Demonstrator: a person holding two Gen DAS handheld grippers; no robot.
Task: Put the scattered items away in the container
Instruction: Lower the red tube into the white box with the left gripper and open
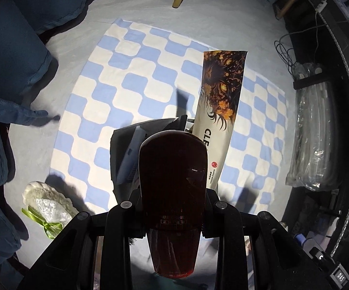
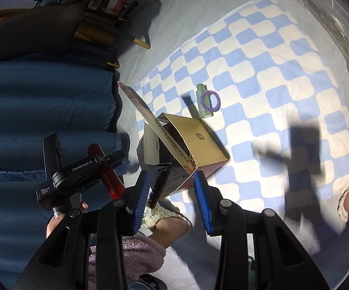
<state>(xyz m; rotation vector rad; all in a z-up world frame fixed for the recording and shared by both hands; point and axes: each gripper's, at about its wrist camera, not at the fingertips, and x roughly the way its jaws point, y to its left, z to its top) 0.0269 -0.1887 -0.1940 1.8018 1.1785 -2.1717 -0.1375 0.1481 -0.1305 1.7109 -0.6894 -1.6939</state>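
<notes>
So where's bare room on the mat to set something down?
The far checkered mat beyond the green bottle and purple hair tie is bare. It is crowded around the open box, where the long carton sticks out.

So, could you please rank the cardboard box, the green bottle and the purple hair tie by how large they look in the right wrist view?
1. cardboard box, clearly largest, though also nearest the camera.
2. green bottle.
3. purple hair tie, lying over the bottle, smallest.

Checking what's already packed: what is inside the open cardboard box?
A long cleanser tube leans out of the box, beside a hairbrush and a grey-white carton. Anything beneath them is hidden.
</notes>
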